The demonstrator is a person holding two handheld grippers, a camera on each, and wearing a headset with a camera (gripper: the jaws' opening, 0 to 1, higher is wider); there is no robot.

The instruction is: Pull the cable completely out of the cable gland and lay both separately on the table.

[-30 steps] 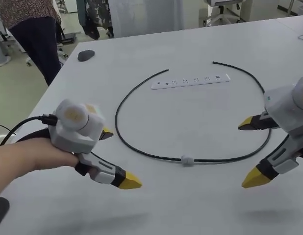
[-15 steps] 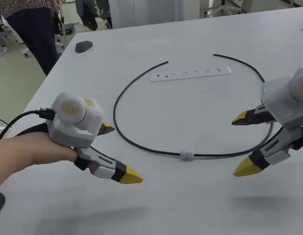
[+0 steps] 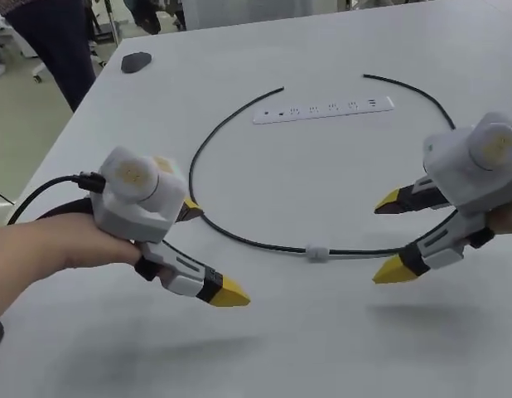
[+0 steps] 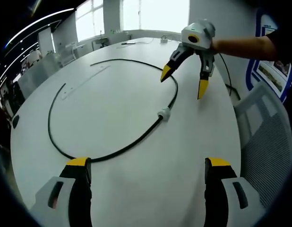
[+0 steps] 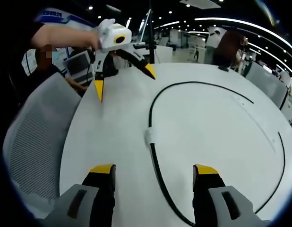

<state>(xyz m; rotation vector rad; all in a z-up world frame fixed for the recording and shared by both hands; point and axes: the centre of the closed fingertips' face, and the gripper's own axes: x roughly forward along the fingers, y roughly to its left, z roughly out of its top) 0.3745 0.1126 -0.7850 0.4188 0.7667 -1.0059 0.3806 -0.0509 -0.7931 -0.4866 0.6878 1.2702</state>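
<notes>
Where the thin black cable (image 3: 248,240) curves in a wide, open loop on the smooth white table (image 3: 322,332), the small, pale, rounded cable gland (image 3: 317,251) sits threaded on its near stretch. Your left gripper (image 3: 210,249) and right gripper (image 3: 387,236) hover on either side, yellow-tipped jaws spread wide, gripping nothing. A flat white power strip (image 3: 322,109) lies across the loop's far gap.
</notes>
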